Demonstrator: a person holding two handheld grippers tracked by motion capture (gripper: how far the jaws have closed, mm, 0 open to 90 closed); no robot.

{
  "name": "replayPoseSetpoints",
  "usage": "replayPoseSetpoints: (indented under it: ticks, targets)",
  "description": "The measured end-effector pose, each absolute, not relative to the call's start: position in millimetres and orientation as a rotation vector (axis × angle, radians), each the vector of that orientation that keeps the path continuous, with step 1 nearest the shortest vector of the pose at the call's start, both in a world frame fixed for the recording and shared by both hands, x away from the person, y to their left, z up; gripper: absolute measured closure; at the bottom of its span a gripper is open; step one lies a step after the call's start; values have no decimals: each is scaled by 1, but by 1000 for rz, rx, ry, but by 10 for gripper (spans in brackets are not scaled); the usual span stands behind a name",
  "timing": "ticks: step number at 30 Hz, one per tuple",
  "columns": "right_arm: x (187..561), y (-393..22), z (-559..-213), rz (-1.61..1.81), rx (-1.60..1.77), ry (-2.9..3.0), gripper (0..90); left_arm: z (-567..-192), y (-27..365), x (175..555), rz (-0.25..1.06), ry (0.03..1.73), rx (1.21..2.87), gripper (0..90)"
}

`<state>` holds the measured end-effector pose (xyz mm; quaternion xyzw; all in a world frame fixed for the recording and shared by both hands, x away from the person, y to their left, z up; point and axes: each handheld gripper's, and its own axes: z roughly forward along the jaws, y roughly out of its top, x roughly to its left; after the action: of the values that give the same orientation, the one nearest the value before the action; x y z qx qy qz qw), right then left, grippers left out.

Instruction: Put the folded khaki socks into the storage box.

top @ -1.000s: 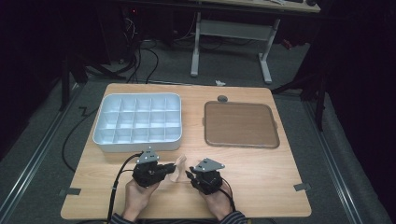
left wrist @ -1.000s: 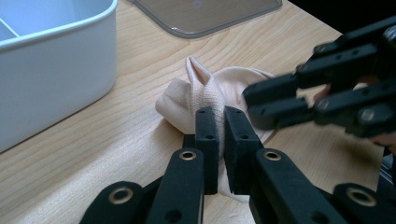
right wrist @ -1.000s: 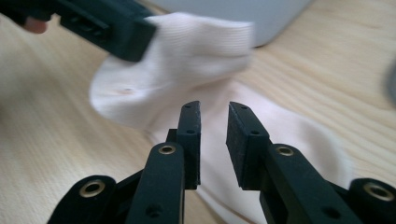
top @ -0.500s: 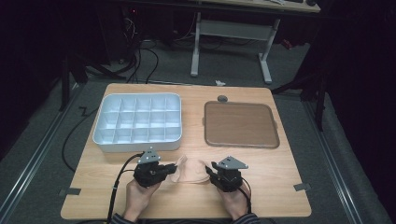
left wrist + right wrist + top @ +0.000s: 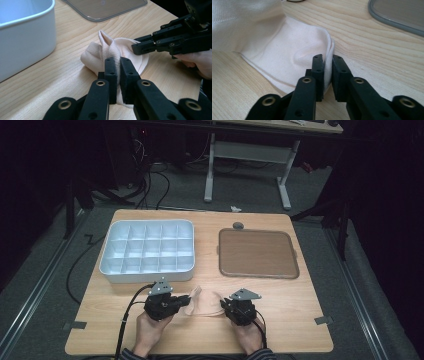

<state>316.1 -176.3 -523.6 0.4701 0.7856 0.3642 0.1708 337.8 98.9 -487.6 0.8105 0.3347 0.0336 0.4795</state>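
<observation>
Cloth (image 5: pixel 206 302), a small pale peach knit piece, lies near the front edge of the tabletop (image 5: pixel 300 310), about midway along it, bunched between the two grippers. The left gripper (image 5: pixel 186 299) has its jaws pressed together on a ribbed fold at one end; the right gripper (image 5: pixel 225 304) pinches the thin doubled hem at the other. It looks light, soft and limp, so it should sag and crumple wherever unsupported, and a shallow bite on the hem could slip out. Seams and hems seem the surest places to hold. The white divided tray (image 5: pixel 110 270) sits toward the back left, the brown lid (image 5: pixel 257 252) toward the back right, both apart from the cloth.
</observation>
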Motion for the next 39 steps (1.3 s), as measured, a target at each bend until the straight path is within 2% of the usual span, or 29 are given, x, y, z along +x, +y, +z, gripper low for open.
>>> replayPoseSetpoints:
  ticks: [7,39]
  targets:
    - [315,-172,-525,1046,1330,2249,854,-484,93,338,87,791,1987,854]
    - [319,-162,-531,1092,1311,2272,853,-491,56,343,54,727,2031,853]
